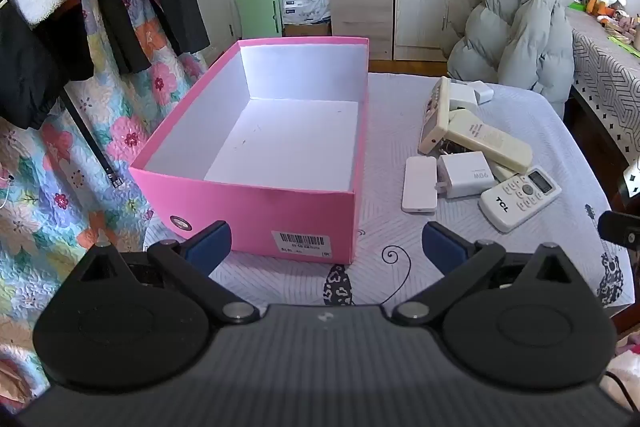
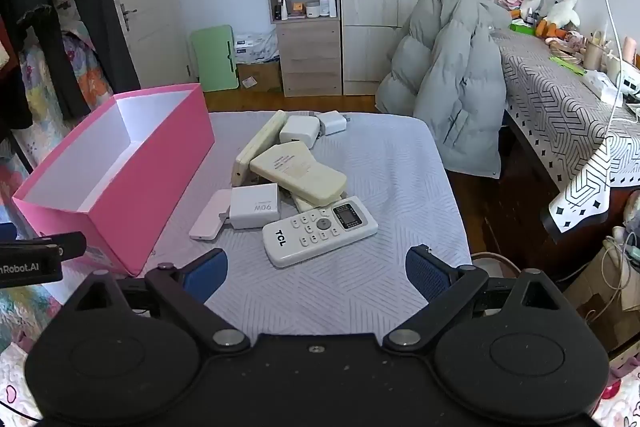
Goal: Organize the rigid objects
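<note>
Nearest, both tools hang above the near edge of the table with nothing between their blue pads: the left gripper [image 1: 326,245] stands spread wide in front of the near end wall of the pink box [image 1: 256,211], and the right gripper [image 2: 316,273] is spread just as wide, with the TCL remote [image 2: 320,229] lying just beyond its fingertips. Nothing has been picked up yet and the box holds nothing, so the sorting looks to be at its very start, with the first pick still to come. Past the TCL remote, to its left, sit a white charger block [image 2: 255,211] and a flat white slab [image 2: 208,221]; beyond them two yellowed remotes [image 2: 298,173] lie stacked crosswise, one leaning on edge, and farthest off are two small white adapters [image 2: 316,127]. The box sits left of the pile, open side up. The likely next move is for the right tool to come down on the TCL remote across its narrow width, since it lies free on top and nearest, then carry it left over the box wall.
</note>
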### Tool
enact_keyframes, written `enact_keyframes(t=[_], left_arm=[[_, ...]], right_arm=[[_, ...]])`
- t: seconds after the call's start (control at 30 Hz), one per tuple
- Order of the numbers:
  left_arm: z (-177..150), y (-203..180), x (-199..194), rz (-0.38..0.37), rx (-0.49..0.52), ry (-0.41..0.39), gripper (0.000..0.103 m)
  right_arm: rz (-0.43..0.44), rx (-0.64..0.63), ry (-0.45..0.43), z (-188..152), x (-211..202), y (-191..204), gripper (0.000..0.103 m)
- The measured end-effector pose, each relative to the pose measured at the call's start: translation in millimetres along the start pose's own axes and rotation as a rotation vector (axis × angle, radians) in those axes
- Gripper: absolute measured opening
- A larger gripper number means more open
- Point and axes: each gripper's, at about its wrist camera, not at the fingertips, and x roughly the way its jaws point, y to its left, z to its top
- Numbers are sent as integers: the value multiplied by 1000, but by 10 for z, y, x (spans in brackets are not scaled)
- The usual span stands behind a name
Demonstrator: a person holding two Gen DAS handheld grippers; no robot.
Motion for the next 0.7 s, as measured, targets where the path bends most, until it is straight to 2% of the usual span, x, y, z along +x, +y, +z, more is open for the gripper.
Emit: enact_keyframes(t=[0.27,0.53,0.7], left_arm=[[-24,-28,-8,1,-2,2,103],[5,25,86,-32,-3,10,103],[5,7,125,30,-6,-24,103]], right_arm=[[-10,-7,-6,4,-4,18,98],[-27,-19,1,-13,41,21,98],[-48,-57,-1,42,77,82,98]])
